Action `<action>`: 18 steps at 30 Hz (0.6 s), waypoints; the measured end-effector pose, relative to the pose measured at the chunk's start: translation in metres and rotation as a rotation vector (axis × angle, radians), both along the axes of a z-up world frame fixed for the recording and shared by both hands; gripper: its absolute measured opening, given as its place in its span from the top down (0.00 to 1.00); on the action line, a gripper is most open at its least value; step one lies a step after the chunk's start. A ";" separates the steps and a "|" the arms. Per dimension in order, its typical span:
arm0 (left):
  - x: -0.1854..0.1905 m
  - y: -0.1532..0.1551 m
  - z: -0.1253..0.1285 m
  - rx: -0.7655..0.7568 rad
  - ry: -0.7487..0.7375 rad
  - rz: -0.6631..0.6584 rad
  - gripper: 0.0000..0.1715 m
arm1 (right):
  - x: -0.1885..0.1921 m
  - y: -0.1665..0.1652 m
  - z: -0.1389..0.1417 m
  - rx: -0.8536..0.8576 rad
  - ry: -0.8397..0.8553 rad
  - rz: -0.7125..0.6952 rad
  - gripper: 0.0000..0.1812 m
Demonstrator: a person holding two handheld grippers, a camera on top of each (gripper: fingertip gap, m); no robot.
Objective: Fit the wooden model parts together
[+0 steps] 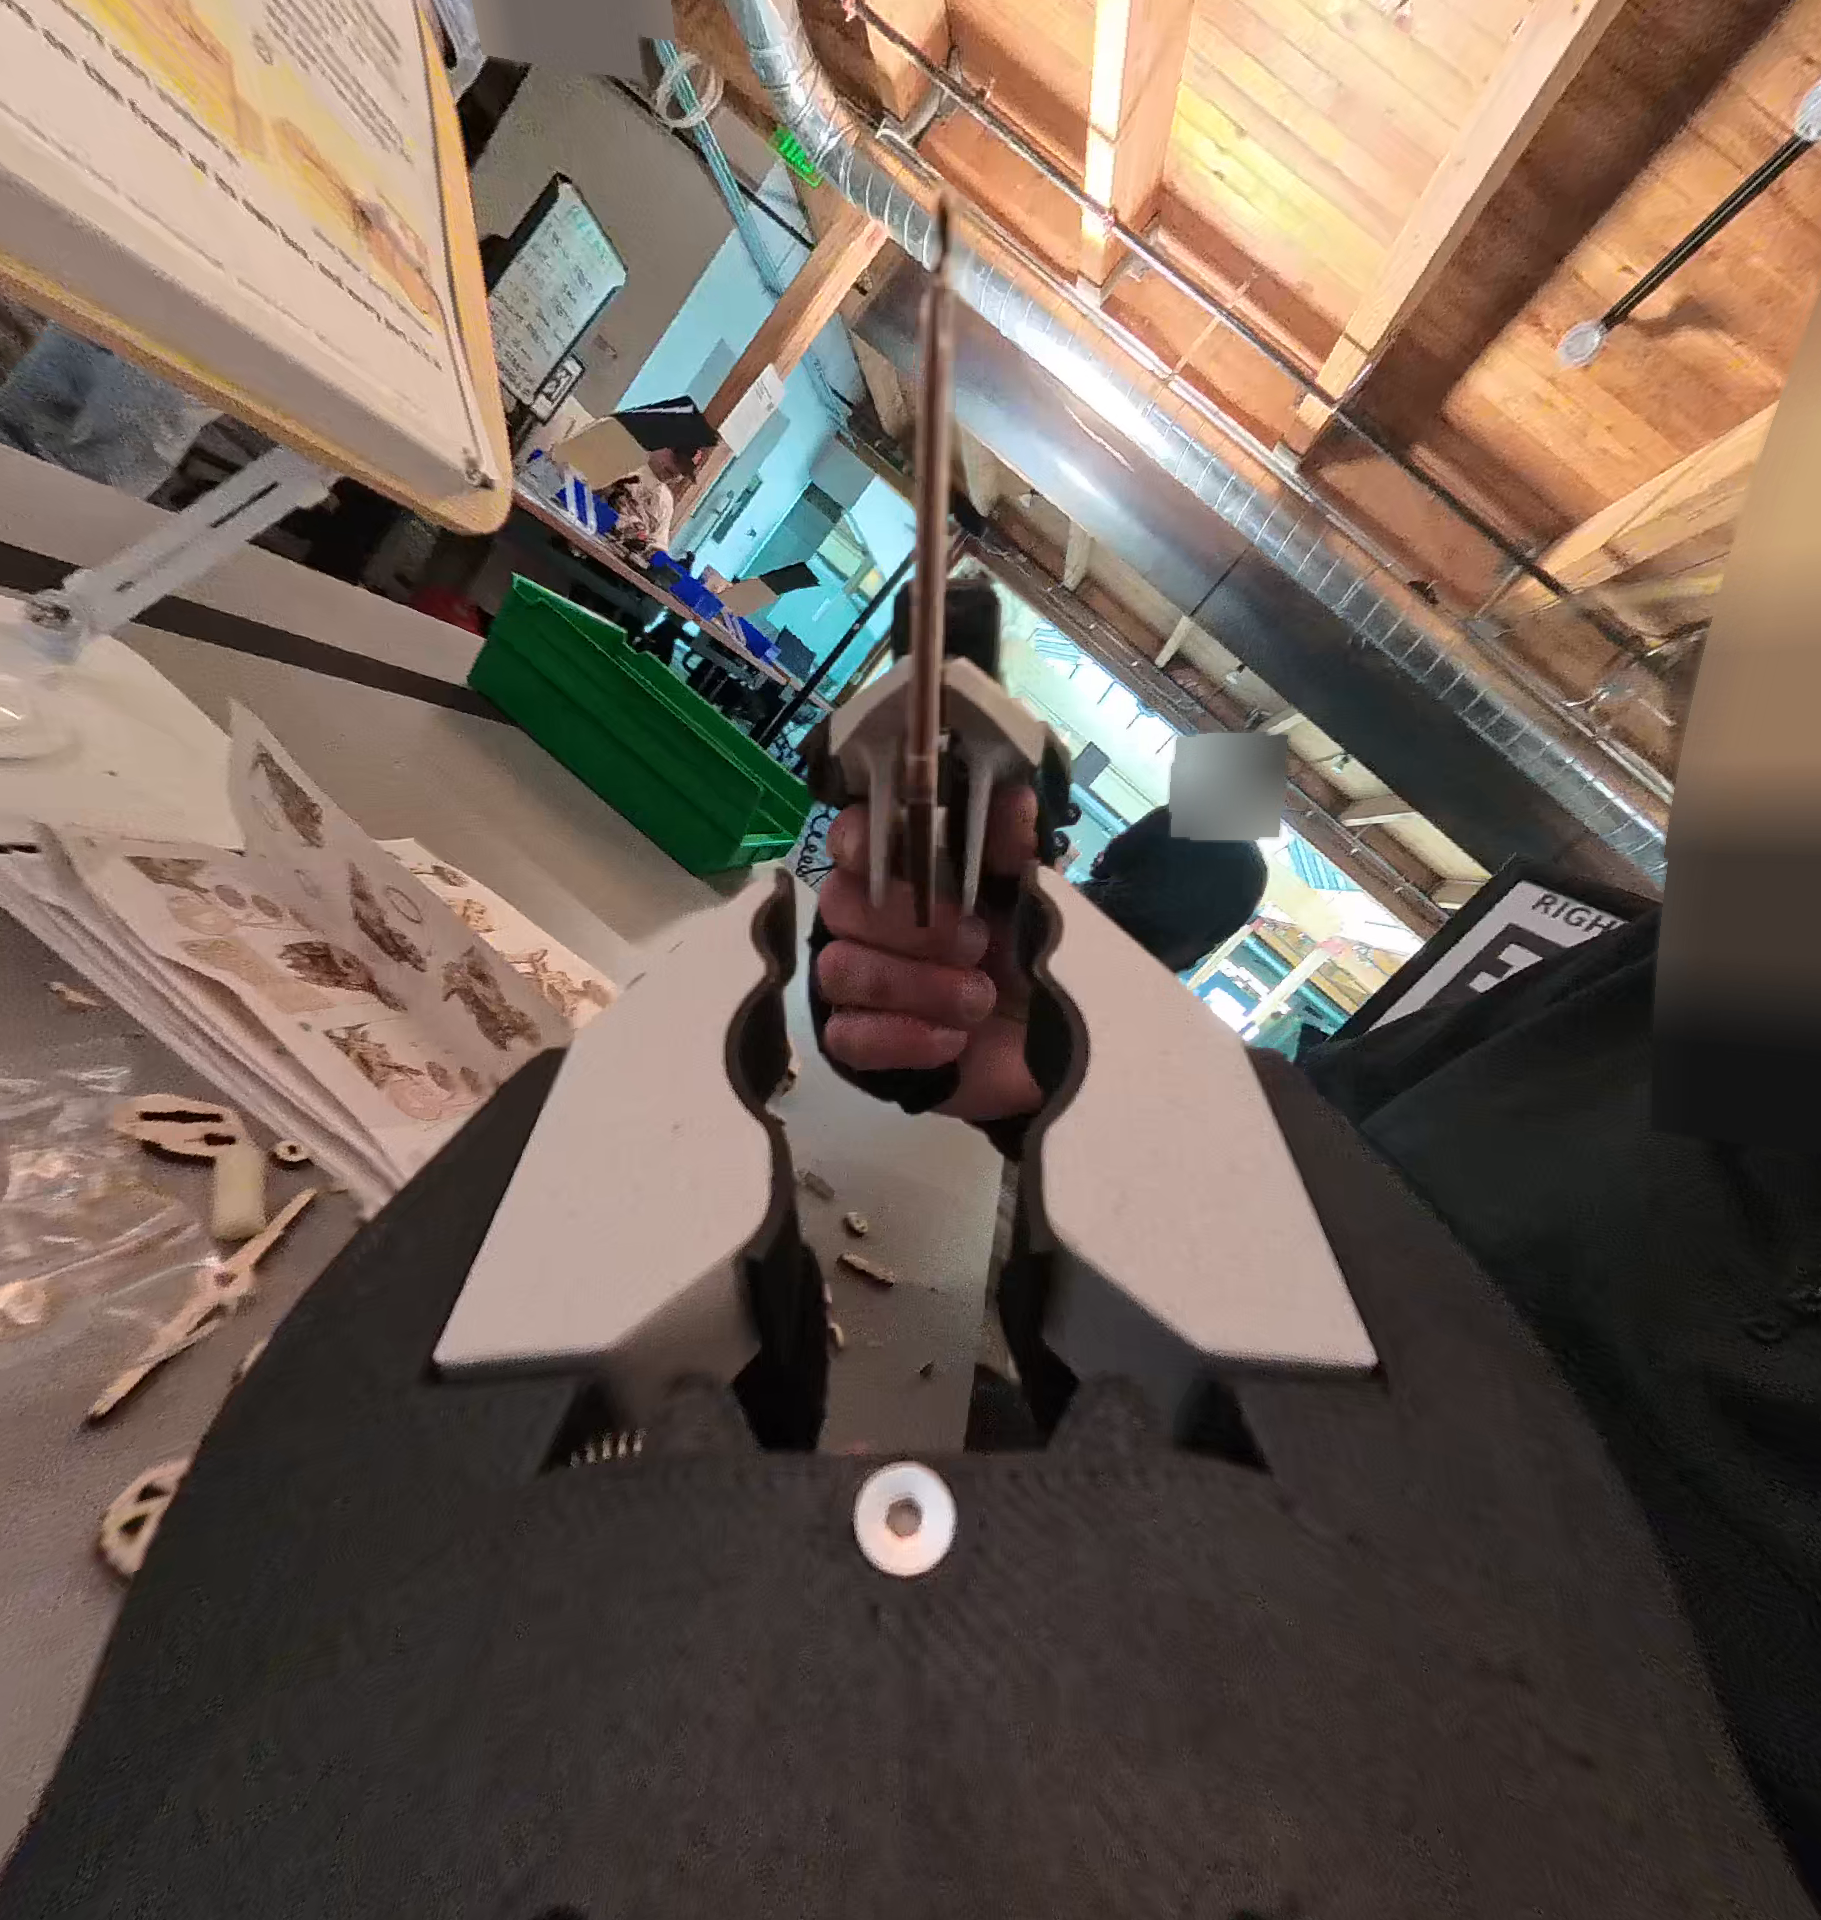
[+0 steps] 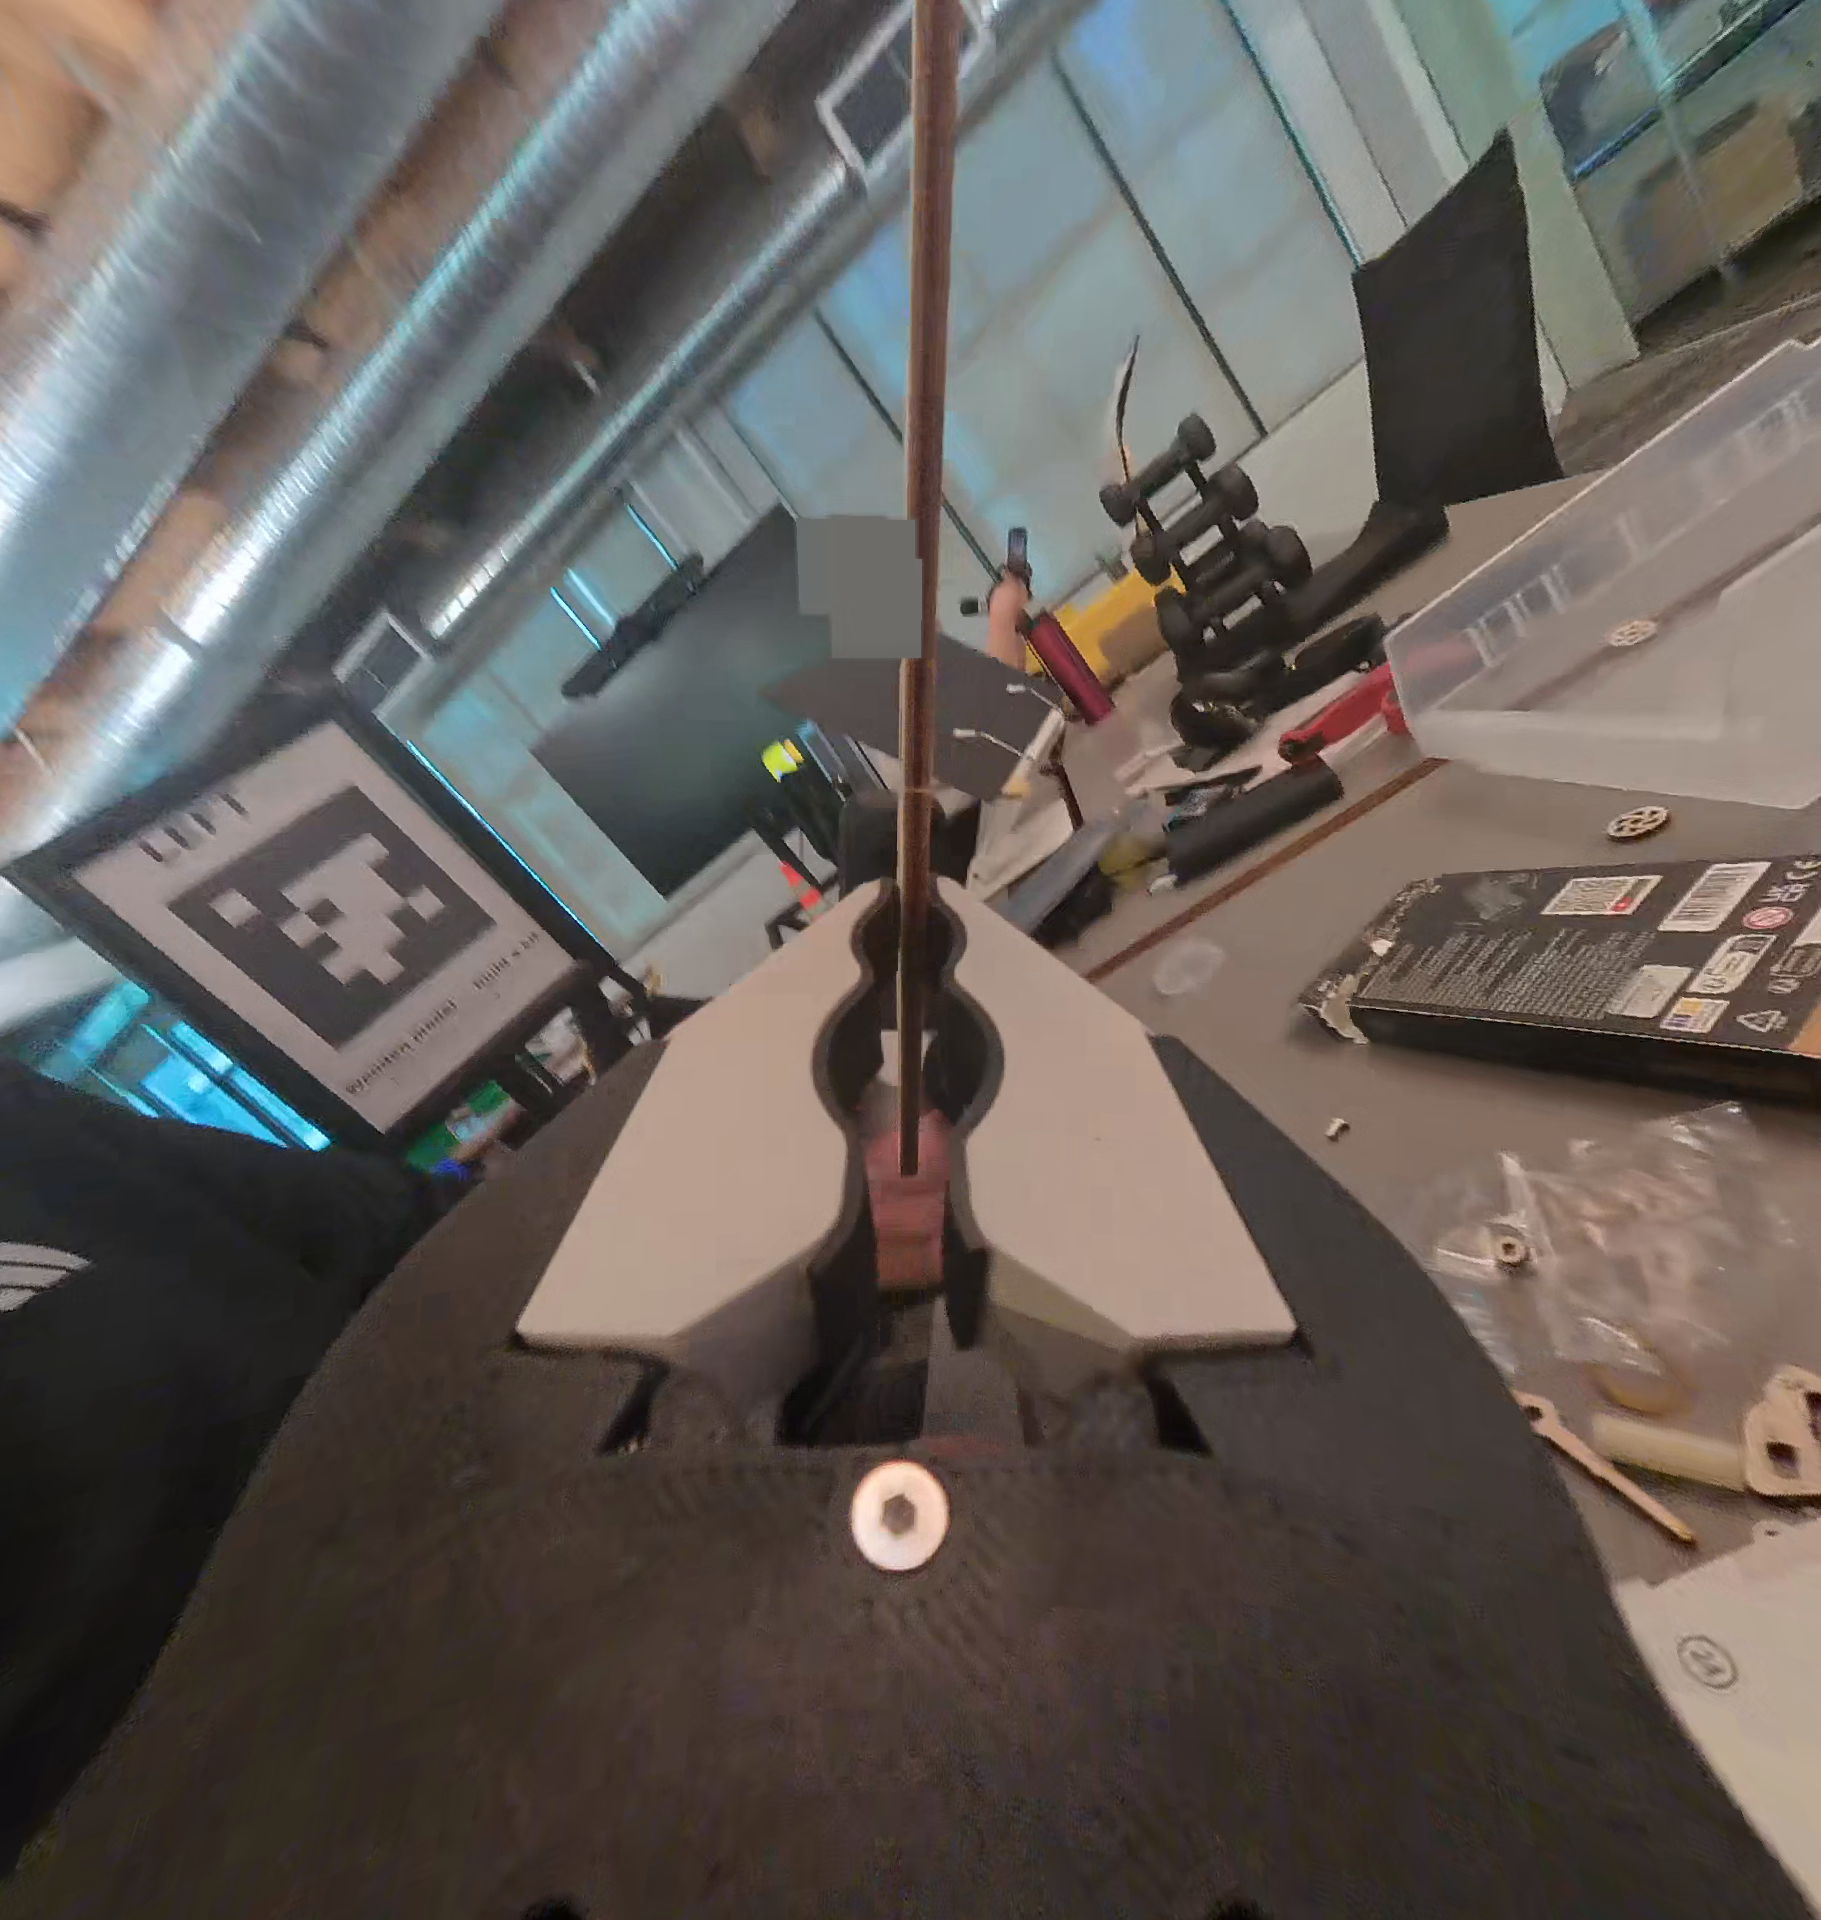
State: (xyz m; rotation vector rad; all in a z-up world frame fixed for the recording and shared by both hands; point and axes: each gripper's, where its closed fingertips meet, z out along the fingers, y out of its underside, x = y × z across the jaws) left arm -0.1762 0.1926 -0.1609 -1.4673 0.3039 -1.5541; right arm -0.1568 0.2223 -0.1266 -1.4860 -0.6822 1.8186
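My right gripper [image 2: 918, 904] is shut on a thin flat wooden part [image 2: 925, 416], seen edge-on as a dark strip rising past the fingertips. A small reddish-brown block [image 2: 906, 1216] sits low between its fingers. In the left wrist view the right gripper [image 1: 927, 769] is held in a hand straight ahead, with the wooden part [image 1: 932, 468] standing up from it. My left gripper [image 1: 918, 894] is open and empty, its jaws wide apart, facing the right gripper from a short distance. Loose wooden pieces [image 1: 179, 1127] lie on the table to its left.
Instruction sheets [image 1: 366, 966], a plastic bag [image 1: 33, 1174] and a green bin [image 1: 636, 717] are on the left. On the right lie a black box [image 2: 1612, 966], a clear container [image 2: 1664, 644], a bag [image 2: 1612, 1247], wooden pieces [image 2: 1810, 1444] and small wooden wheels [image 2: 1636, 823]. Spacing between my two grippers at the tips: around 5 cm.
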 end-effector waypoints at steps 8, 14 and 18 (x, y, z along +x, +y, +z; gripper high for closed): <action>-0.001 0.004 -0.001 0.000 0.161 0.059 1.00 | 0.002 -0.010 -0.046 -0.004 -0.280 0.034 0.92; -0.002 0.005 -0.022 -0.022 0.501 0.034 1.00 | 0.010 -0.044 -0.027 0.466 -0.519 0.049 0.89; 0.009 -0.004 -0.033 -0.001 0.708 -0.003 1.00 | -0.017 -0.033 -0.007 0.804 -0.644 -0.042 0.87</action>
